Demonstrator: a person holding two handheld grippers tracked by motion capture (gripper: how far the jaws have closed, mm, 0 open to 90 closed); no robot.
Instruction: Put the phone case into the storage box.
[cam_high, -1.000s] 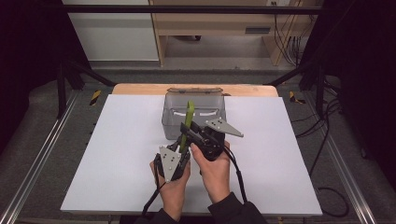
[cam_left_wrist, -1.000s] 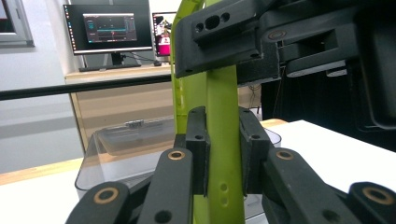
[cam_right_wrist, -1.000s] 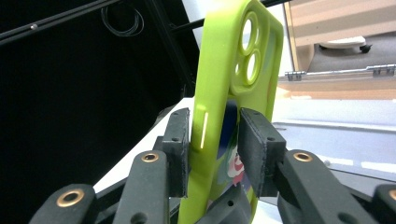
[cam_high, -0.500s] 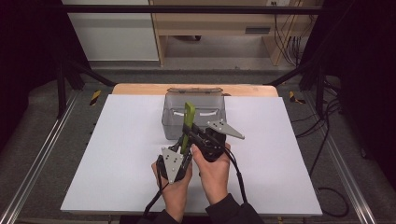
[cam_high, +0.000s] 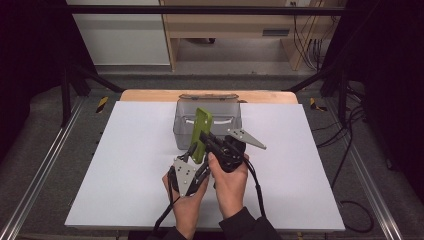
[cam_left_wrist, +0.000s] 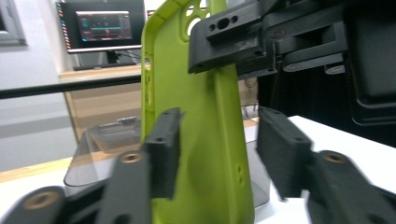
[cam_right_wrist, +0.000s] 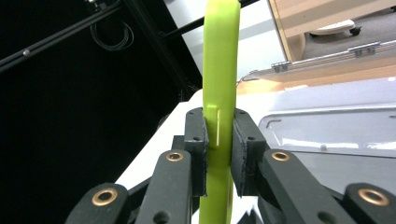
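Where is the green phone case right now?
In the high view the green phone case stands upright near the table's middle, just in front of the clear plastic box, clamped edgewise in the right gripper, with the left gripper open around its lower end.

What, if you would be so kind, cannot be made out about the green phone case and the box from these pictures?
- Lime-green plastic phone case: its lower end runs off the bottom edge in the left gripper view; its outer face is turned away.
- Case seen edge-on in the right gripper view, the right tongs covering its sides.
- Clear grey plastic box: its contents are too small in the high view and blurred behind the case elsewhere.
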